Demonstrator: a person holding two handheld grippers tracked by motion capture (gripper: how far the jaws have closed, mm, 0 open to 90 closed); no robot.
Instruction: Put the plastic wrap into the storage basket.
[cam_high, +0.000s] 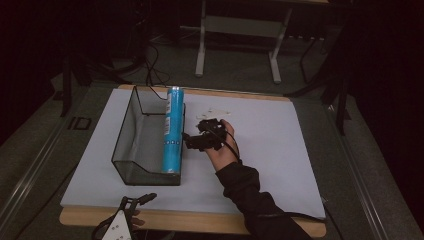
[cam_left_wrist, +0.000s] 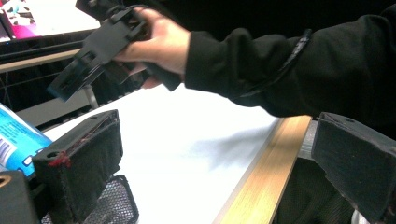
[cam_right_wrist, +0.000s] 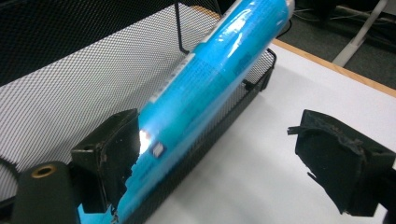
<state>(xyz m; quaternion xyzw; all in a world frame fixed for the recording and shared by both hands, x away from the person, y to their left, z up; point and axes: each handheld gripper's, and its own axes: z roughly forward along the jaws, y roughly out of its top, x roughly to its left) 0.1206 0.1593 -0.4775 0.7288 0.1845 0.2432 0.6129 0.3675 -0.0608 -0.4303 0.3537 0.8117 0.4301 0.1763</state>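
— Blue tube (cam_high: 171, 131) lies in the mesh basket (cam_high: 131, 131) along its wall, just left of the right claw (cam_high: 192, 142), whose jaws stand apart, empty.

— Stiff, light, slick wrap (likely); grip mid-body. Right hand (cam_high: 222, 150) hovers level; left claw (cam_high: 145, 198) open by the table (cam_high: 280, 145) edge.

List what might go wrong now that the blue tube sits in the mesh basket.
1. The blue tube lies propped along the mesh basket wall, its far end above the rim; it may roll or slide out.
2. The right claw is open close beside the basket; pulling back carelessly, it might clip the tube or nudge the basket.
3. The left claw waits open at the table's near edge, too far away to steady anything.
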